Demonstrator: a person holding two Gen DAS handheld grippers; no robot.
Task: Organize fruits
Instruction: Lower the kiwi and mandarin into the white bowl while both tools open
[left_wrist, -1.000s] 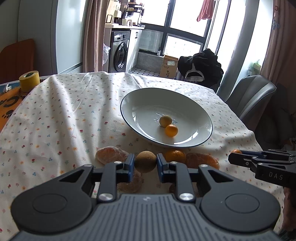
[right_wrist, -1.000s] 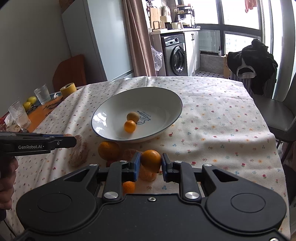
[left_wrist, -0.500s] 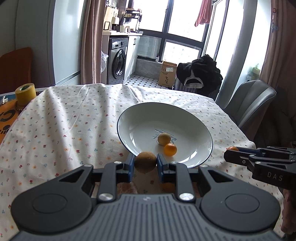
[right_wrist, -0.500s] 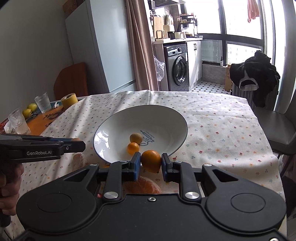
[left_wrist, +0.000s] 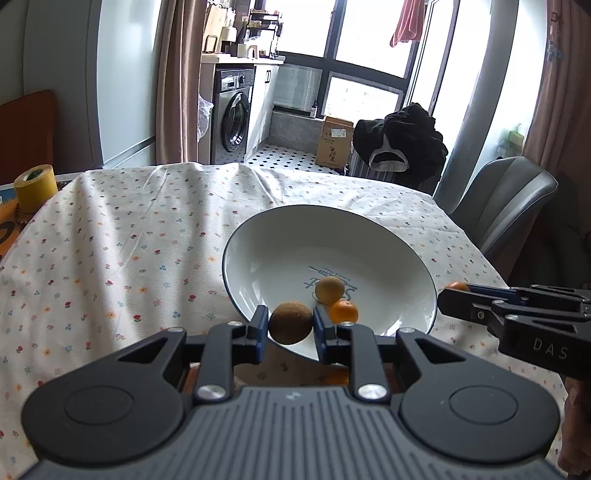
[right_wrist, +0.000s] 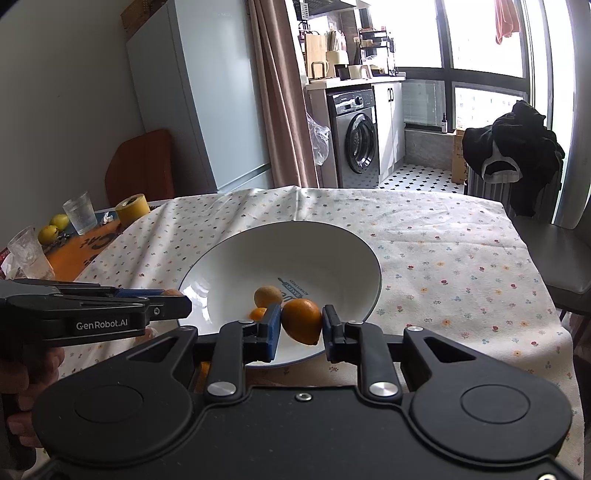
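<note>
Daylit windows (right_wrist: 480, 44), washing machine (right_wrist: 356, 138), tiled floor (left_wrist: 291, 157), grey chair (left_wrist: 506, 199), perhaps a fridge (right_wrist: 199, 110).

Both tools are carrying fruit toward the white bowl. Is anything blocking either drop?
Nothing visible does. The left tool holds a brown fruit at the bowl's near rim, and the right tool holds an orange there too. Only a yellowish fruit and a small orange lie inside, with bare bowl around them.

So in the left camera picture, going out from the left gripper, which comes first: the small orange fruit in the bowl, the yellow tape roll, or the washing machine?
1. Small orange fruit, in the bowl, just ahead-right of the left gripper.
2. Yellow tape roll, far left table edge.
3. Washing machine, beyond the table.
</note>
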